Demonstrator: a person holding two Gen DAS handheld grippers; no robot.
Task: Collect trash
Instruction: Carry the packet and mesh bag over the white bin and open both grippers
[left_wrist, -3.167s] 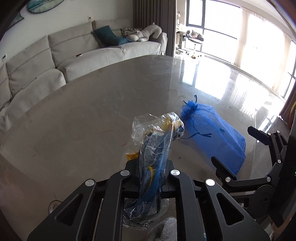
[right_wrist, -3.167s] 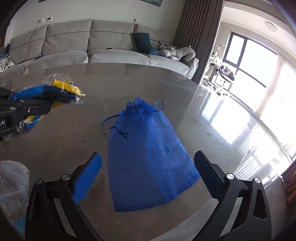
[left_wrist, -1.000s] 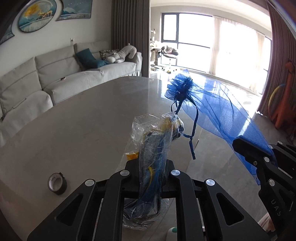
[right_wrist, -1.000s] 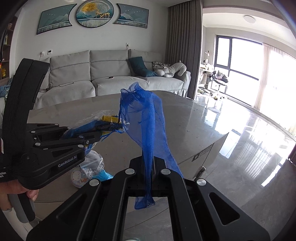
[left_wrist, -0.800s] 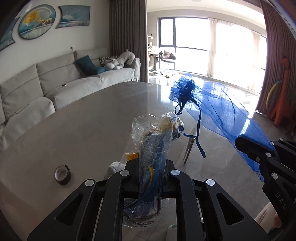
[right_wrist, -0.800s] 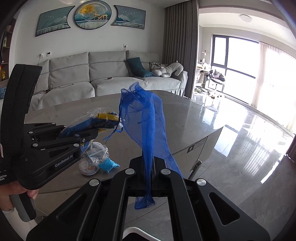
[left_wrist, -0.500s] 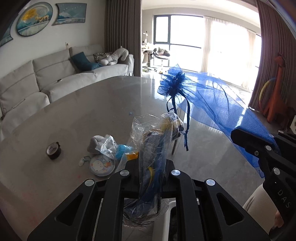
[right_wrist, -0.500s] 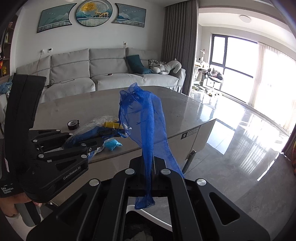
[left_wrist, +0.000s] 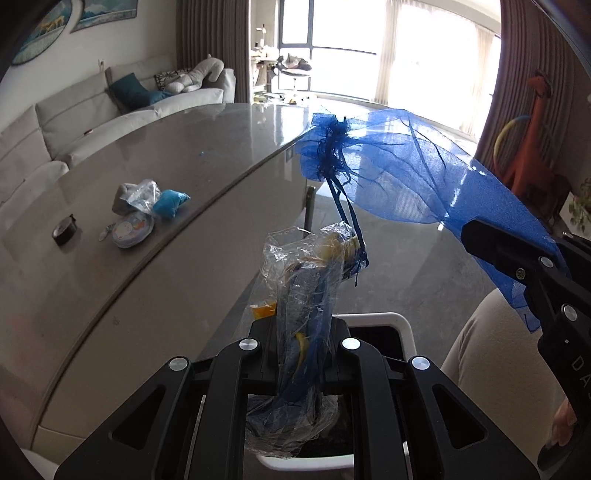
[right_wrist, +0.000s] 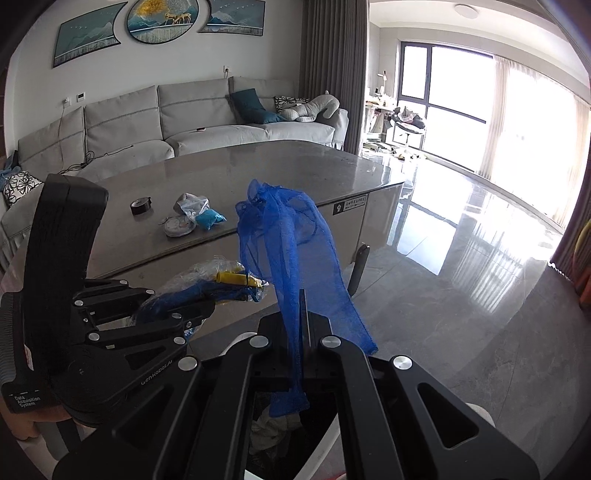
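Down at the bottom of both wrist views there's a white-rimmed trash bin (left_wrist: 391, 321), and both hands are parked right over it, which pretty much explains the whole pose: looks to me like a drop is being lined up.

Left hand-held gripper (left_wrist: 301, 343) is clamped shut on a crinkly clear plastic wrapper (left_wrist: 303, 273) with blue and yellow stuff inside. It pokes up out of the closed jaws toward the middle of the frame, and the tail end hangs below them, right over the bin's dark opening.

Right hand-held gripper (right_wrist: 293, 345) is closed tight on a blue mesh drawstring bag (right_wrist: 291, 258). The pinch is near one end, so most of the fabric flops up and forward past the fingers, and a short bit dangles under them above the bin (right_wrist: 321, 450), where some crumpled stuff already sits. In the left view the same bag (left_wrist: 399, 170) stretches across the upper right, with its drawstring hanging down just beside the wrapper's top; can't tell if they're actually touching.

Gripping by the ends makes sense to me, since both things are limp and should just fall once let go.

More left to grab on the grey surface (left_wrist: 155, 229), well apart from both hands: a round tin (left_wrist: 133, 230), a blue wad (left_wrist: 170, 203) next to a clear baggie, and a tape roll (left_wrist: 64, 230).
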